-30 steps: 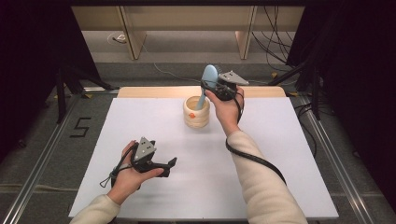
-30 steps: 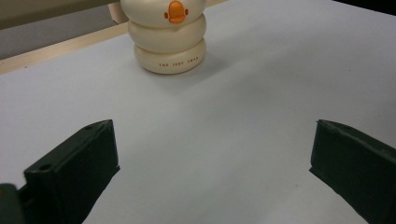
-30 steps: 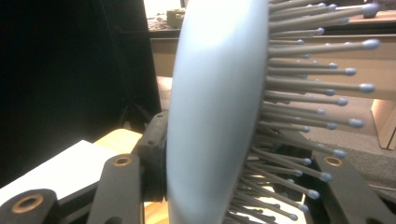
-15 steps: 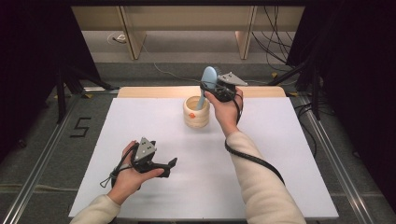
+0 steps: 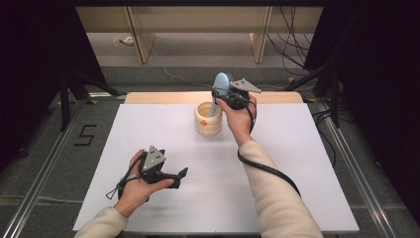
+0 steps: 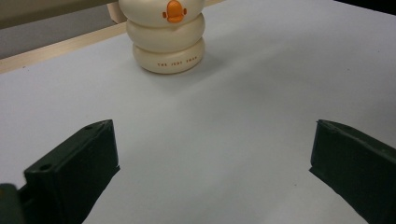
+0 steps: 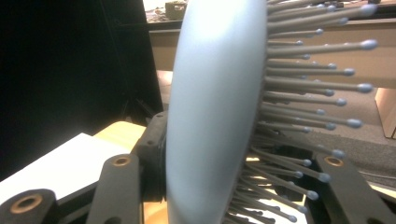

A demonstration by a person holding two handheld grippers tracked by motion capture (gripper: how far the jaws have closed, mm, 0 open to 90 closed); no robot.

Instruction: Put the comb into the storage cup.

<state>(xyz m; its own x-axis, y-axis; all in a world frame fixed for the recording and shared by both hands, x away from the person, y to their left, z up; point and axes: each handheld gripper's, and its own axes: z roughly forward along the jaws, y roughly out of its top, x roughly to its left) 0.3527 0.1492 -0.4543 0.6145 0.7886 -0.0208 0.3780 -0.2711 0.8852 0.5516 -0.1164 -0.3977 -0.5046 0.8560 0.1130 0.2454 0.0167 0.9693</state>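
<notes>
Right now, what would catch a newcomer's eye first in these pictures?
A pale blue hairbrush, gripped by the right tongs, stands with its handle down in a cream cup at the far middle of the white table. The left tongs rest open near the front edge.

A large dark "5" (image 5: 85, 135) is marked on the grey floor, at about nine o'clock from the white table (image 5: 148, 124) — easy to read from the high view. On the cream ringed holder (image 6: 167, 44), small dark capitals run along the lowest ring below the orange beak, at six o'clock — too small to make out for certain.
</notes>
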